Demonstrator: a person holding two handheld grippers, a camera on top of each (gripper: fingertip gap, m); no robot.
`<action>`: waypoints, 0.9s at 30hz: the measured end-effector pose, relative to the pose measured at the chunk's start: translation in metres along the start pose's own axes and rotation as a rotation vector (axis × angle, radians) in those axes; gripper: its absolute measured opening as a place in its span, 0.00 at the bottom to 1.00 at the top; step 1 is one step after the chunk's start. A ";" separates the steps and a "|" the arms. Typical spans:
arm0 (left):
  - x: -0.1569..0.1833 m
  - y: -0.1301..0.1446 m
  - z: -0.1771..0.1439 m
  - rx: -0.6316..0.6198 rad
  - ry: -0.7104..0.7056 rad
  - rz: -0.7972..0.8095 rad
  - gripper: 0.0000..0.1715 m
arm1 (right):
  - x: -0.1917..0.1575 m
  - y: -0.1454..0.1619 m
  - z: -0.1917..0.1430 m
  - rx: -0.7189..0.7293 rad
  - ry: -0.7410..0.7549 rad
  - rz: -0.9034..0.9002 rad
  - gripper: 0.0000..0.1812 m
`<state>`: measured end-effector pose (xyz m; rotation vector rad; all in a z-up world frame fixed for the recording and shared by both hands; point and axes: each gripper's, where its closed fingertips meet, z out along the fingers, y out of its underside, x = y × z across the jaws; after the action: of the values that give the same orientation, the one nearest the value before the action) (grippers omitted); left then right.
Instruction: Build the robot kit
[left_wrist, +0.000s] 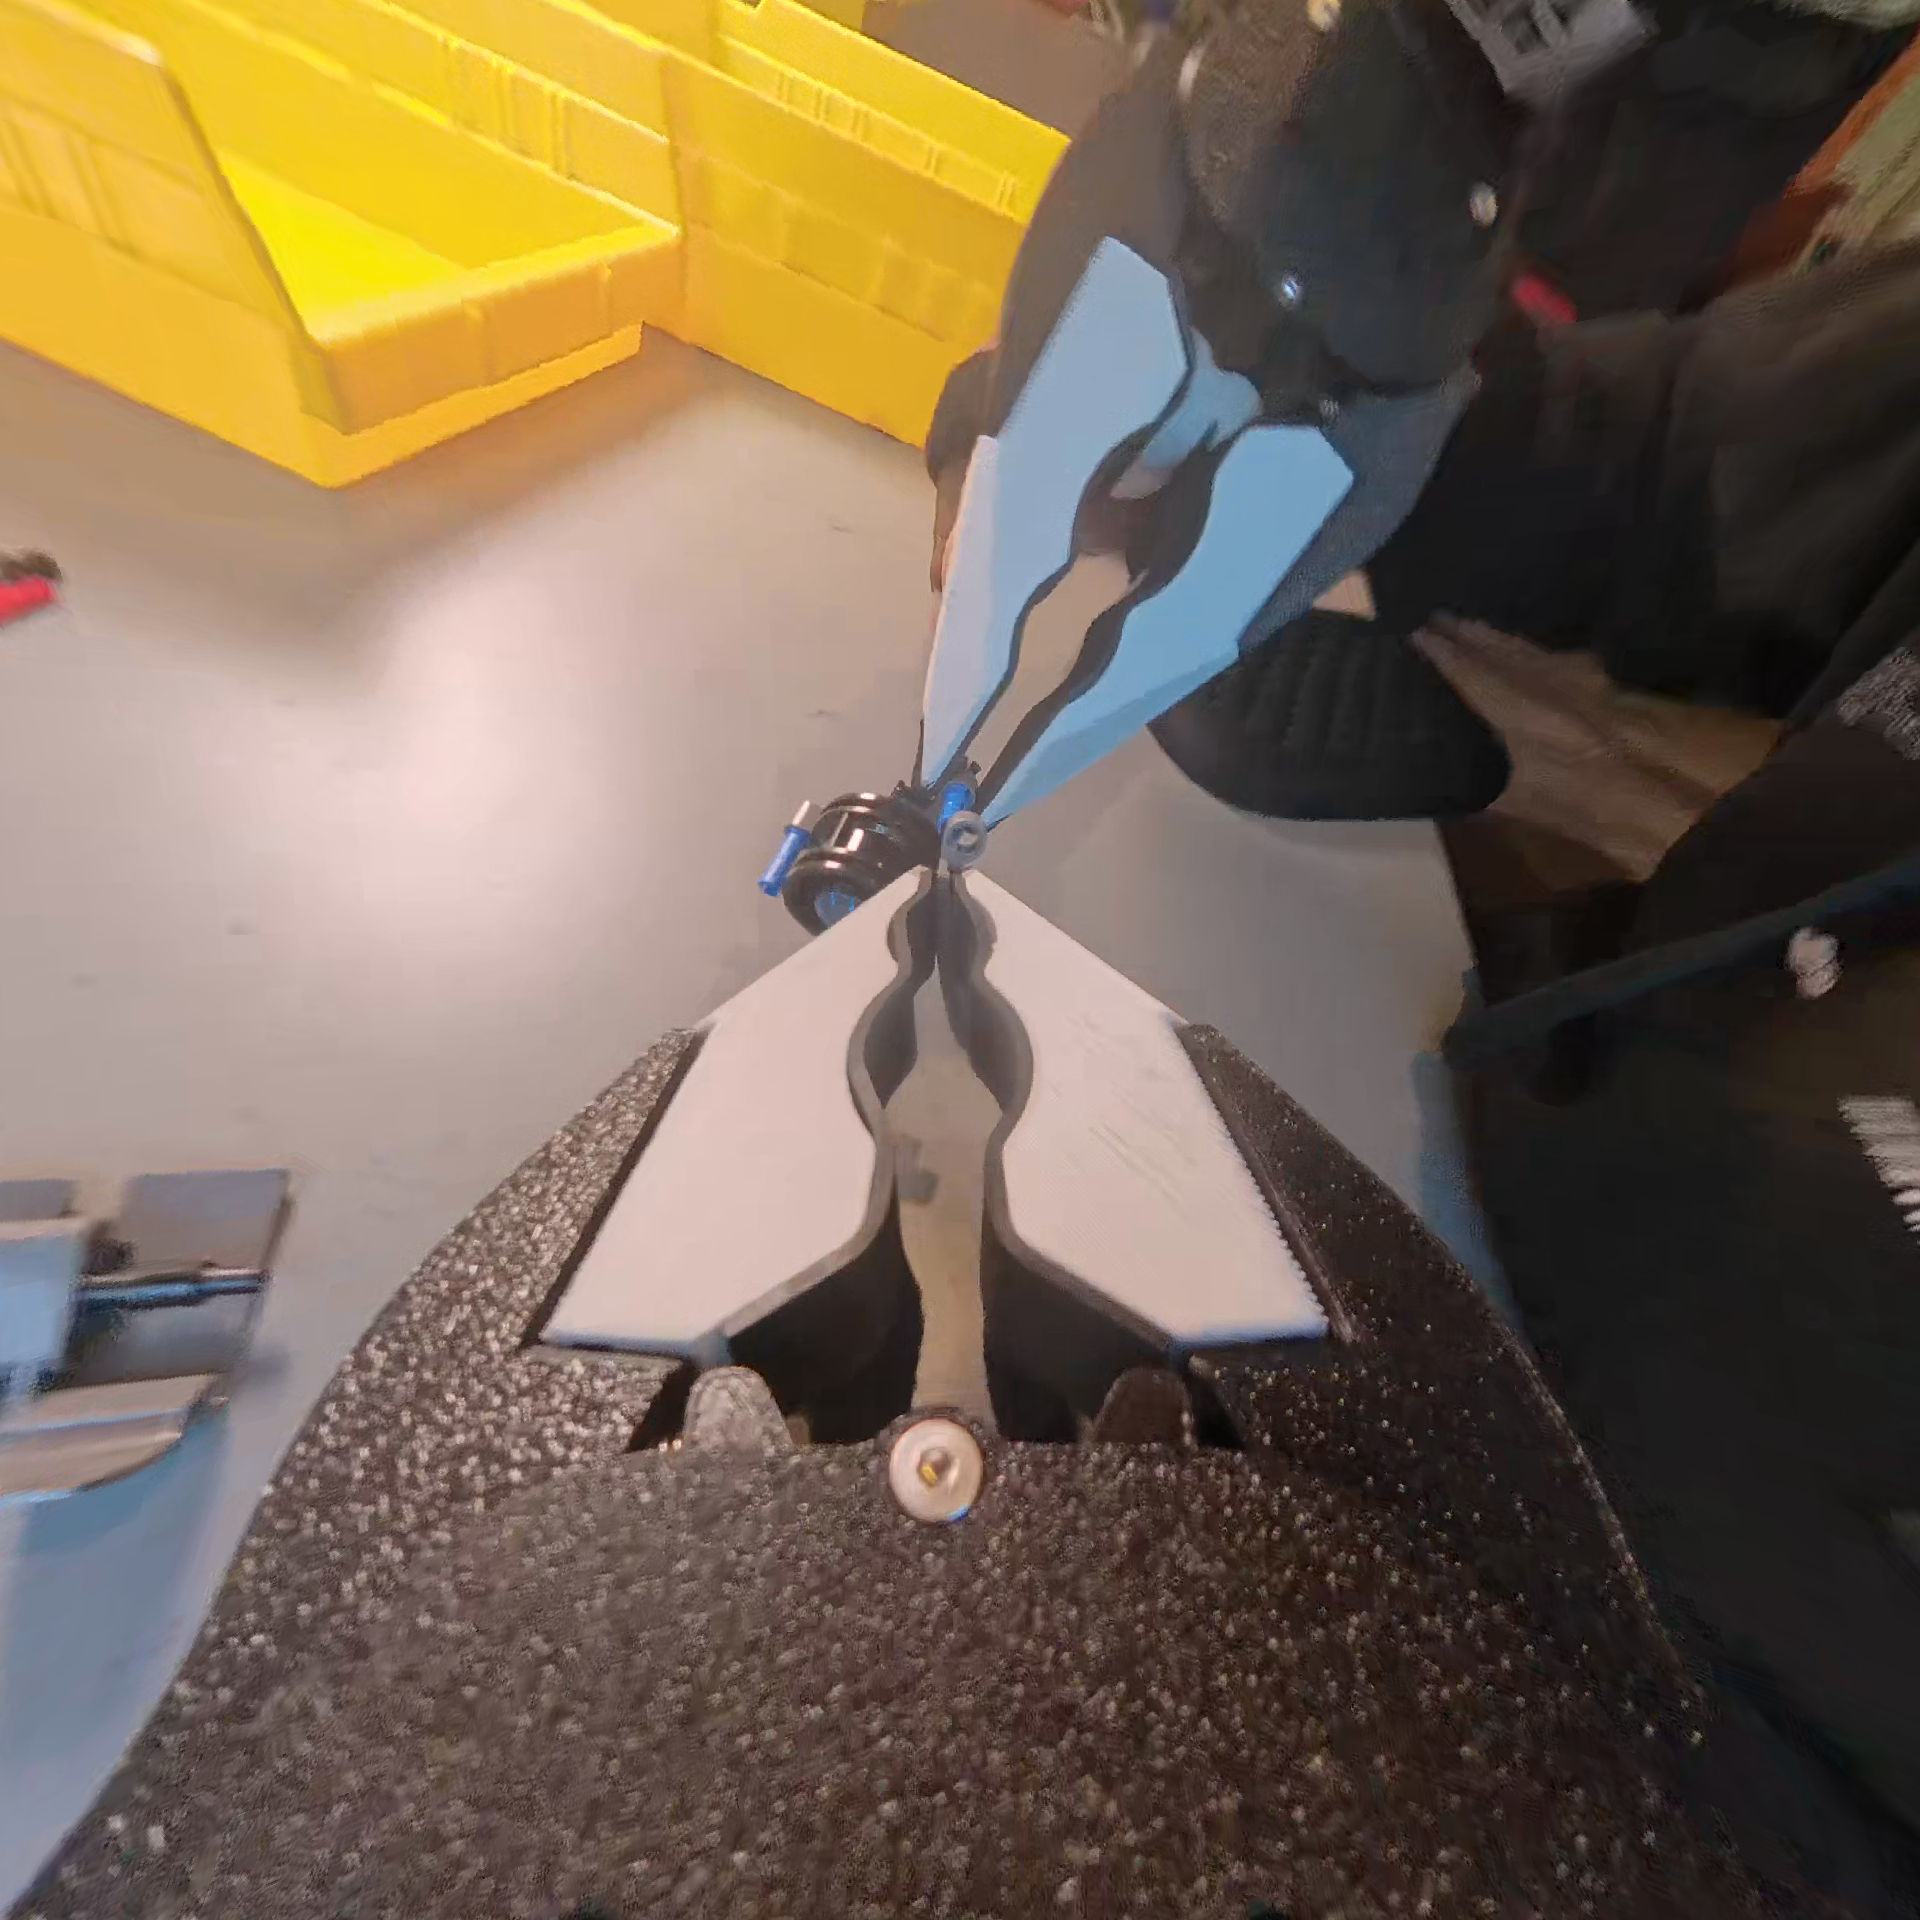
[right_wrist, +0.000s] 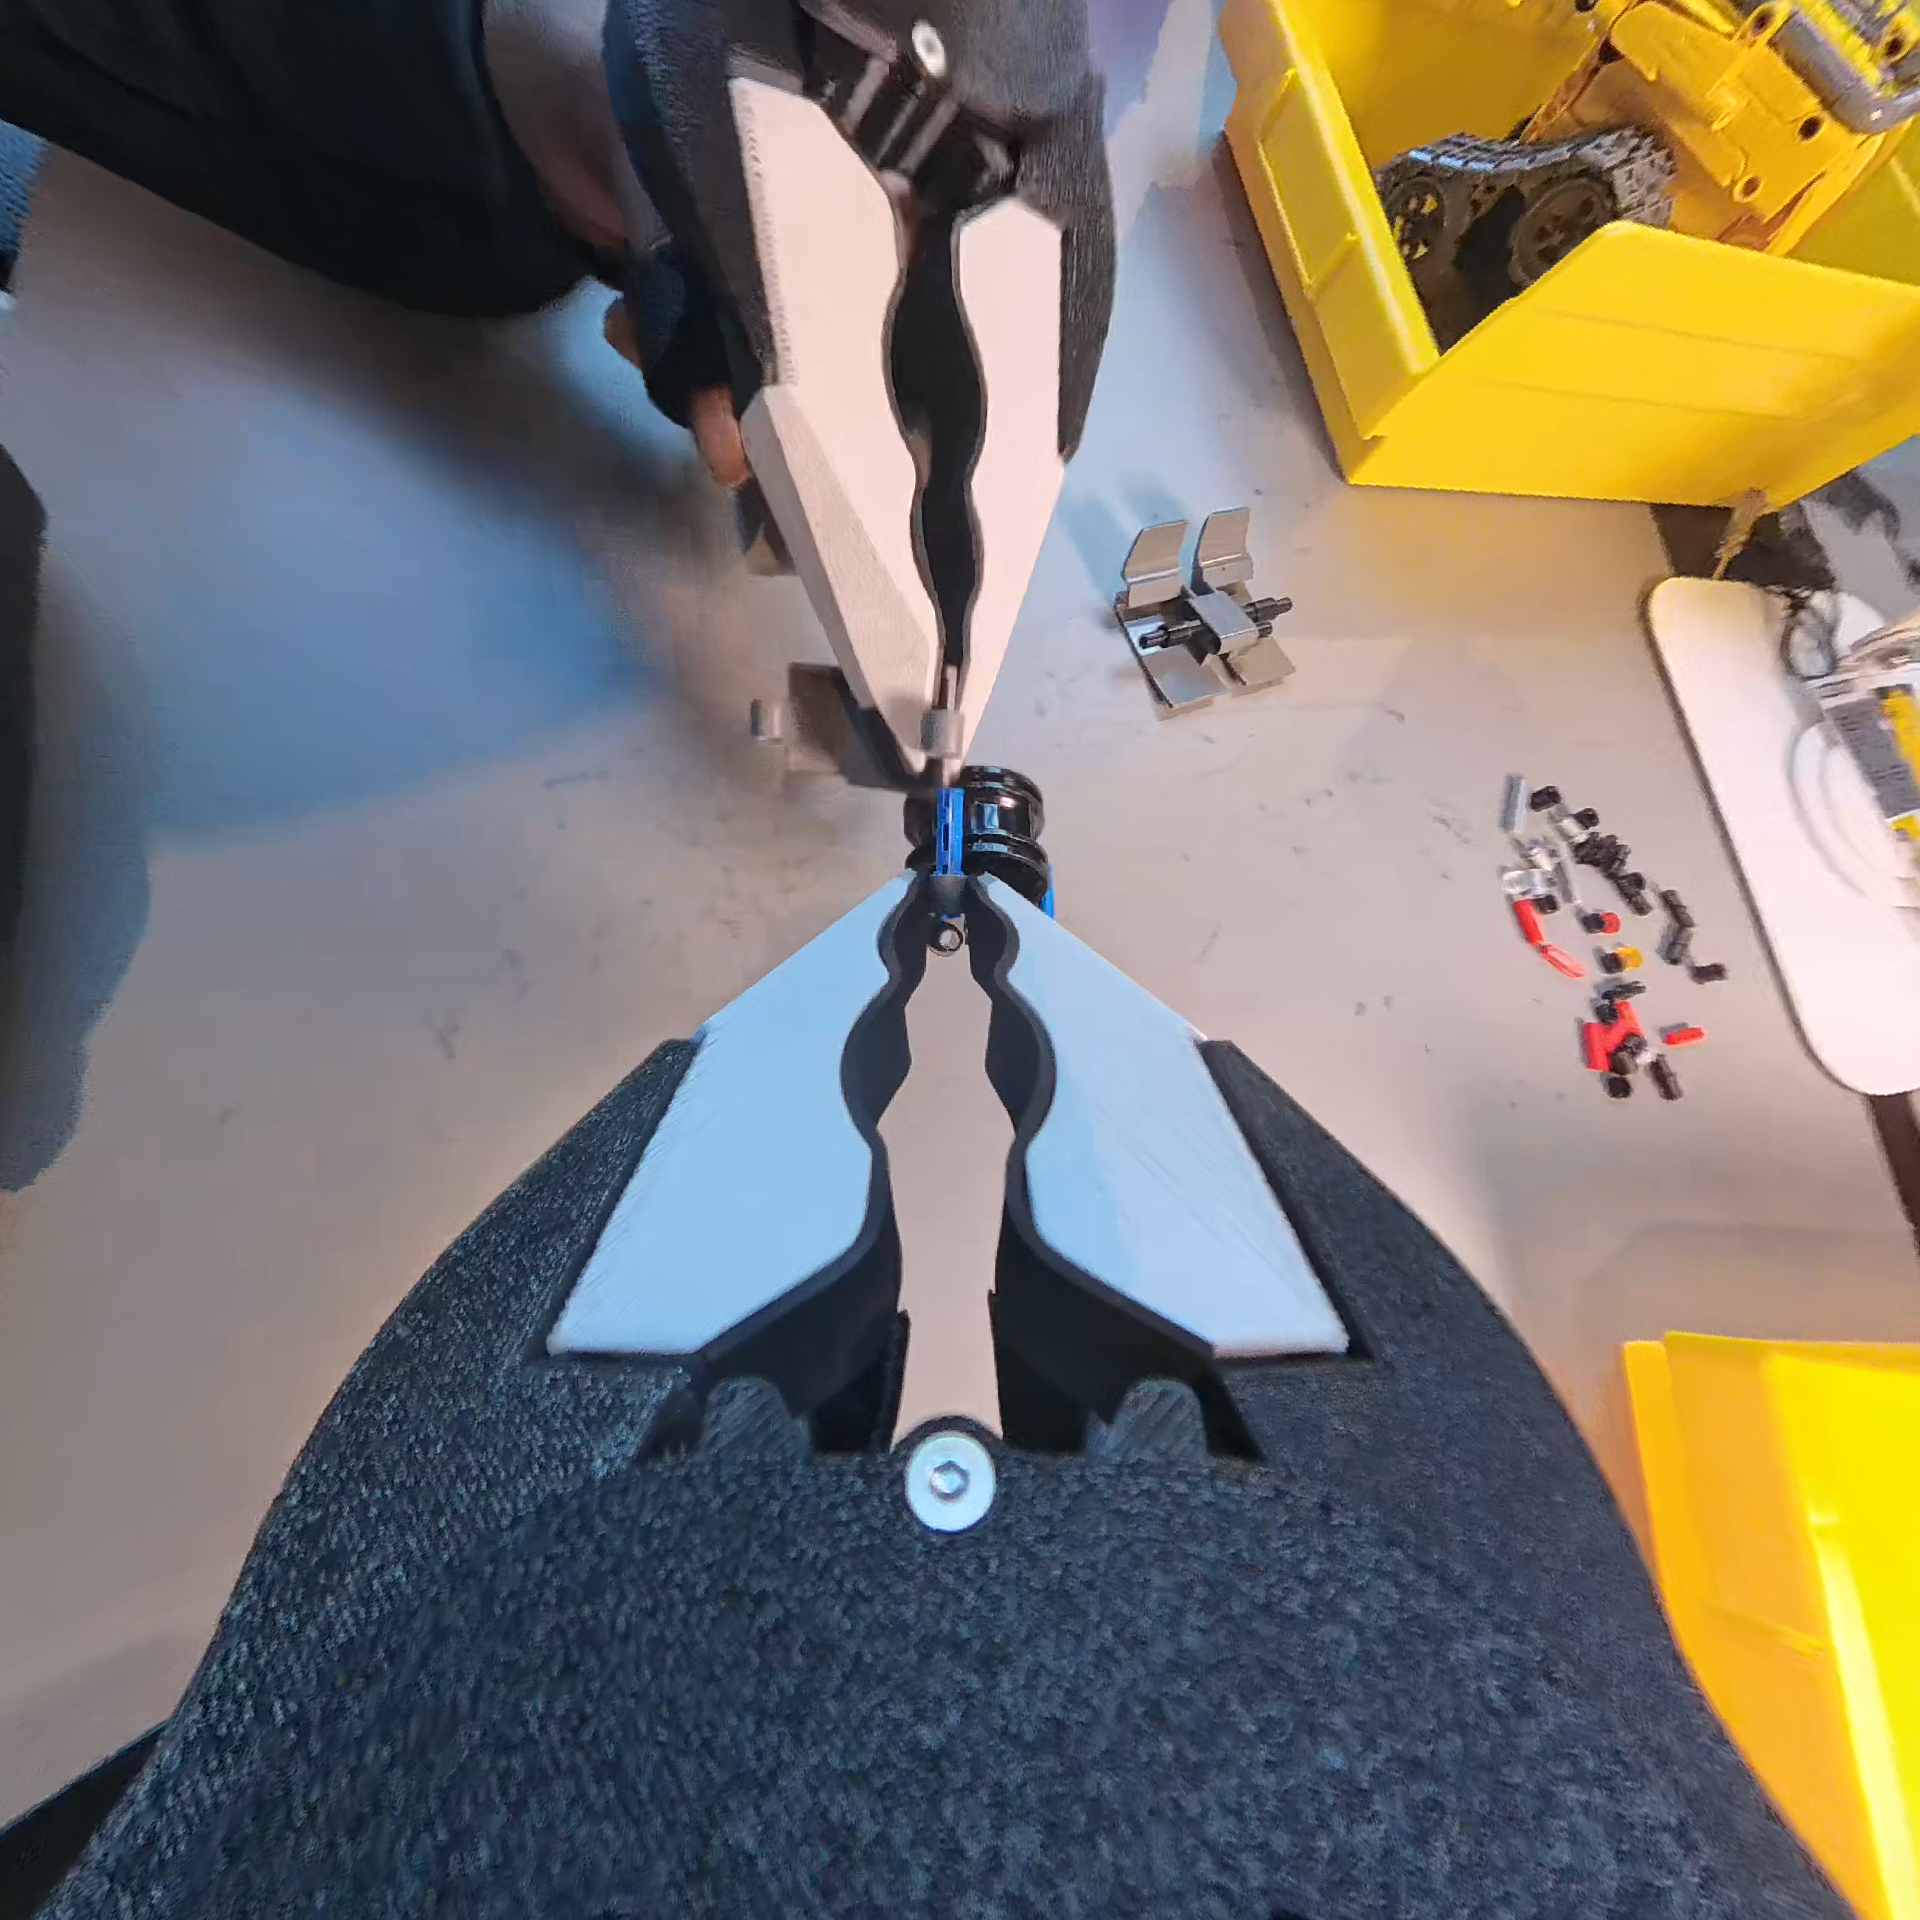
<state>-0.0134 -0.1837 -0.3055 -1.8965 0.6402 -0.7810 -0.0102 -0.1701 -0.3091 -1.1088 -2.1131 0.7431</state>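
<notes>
My left gripper (left_wrist: 940, 883) is shut, its tips pinching a small grey connector (left_wrist: 964, 836). In the right wrist view the left gripper (right_wrist: 940, 753) comes down from the top with the same grey piece (right_wrist: 938, 732) at its tips. My right gripper (right_wrist: 943, 899) is shut on a small black-and-blue assembly (right_wrist: 997, 826): black grooved wheels on blue pins. In the left wrist view the right gripper (left_wrist: 961, 802) reaches in from the upper right, with the wheels (left_wrist: 836, 847) just left of its tips. The two grippers meet tip to tip, just above the pale table (right_wrist: 416, 935). Gloved hands hold both.
Yellow bins (left_wrist: 416, 208) stand at the back. Another yellow bin (right_wrist: 1558, 364) holds a yellow tracked toy vehicle (right_wrist: 1538, 197). A grey hinged part (right_wrist: 1205, 613) and a scatter of small red and black pieces (right_wrist: 1600, 935) lie to the right. A third yellow bin (right_wrist: 1787, 1558) is at the lower right. Left and right tips are no more than a few centimetres apart.
</notes>
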 end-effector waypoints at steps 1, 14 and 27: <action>0.001 -0.003 -0.004 -0.003 -0.023 0.103 0.00 | -0.002 0.001 -0.001 0.008 -0.036 0.026 0.04; 0.037 0.001 -0.011 0.061 0.124 0.464 0.00 | -0.048 -0.024 -0.018 0.259 -0.657 0.465 0.04; 0.056 -0.016 -0.009 0.205 0.140 0.543 0.00 | -0.049 -0.039 -0.038 0.518 -0.843 0.721 0.04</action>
<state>0.0184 -0.2219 -0.2744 -1.3938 1.0633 -0.5978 0.0206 -0.2243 -0.2700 -1.3903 -1.8540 2.2737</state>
